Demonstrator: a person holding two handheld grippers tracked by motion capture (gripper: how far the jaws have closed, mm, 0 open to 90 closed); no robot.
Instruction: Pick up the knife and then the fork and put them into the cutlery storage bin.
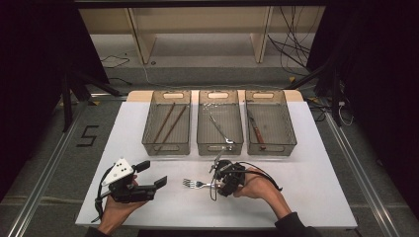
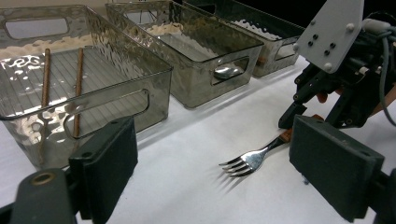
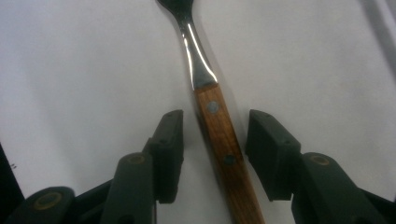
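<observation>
A fork [image 1: 195,183] with a steel head and a wooden handle lies flat on the white table, tines pointing left. My right gripper [image 1: 213,183] is low over it, one jaw on each side of the handle [image 3: 219,135]. A thin gap shows on both sides, so the pads are not pressing on the wood. My left gripper [image 1: 153,174] rests at the front left with its jaws wide open and nothing between them. In the left gripper view, the fork [image 2: 247,161] lies ahead of the left gripper [image 2: 215,172], with the right gripper [image 2: 303,112] behind the fork.
Three clear bins stand in a row at the back of the table. The left bin [image 1: 148,123] holds two brown chopsticks [image 1: 168,123], the middle bin [image 1: 220,148] holds a metal utensil [image 1: 220,127], and the right bin [image 1: 290,123] holds a wooden-handled knife [image 1: 256,129].
</observation>
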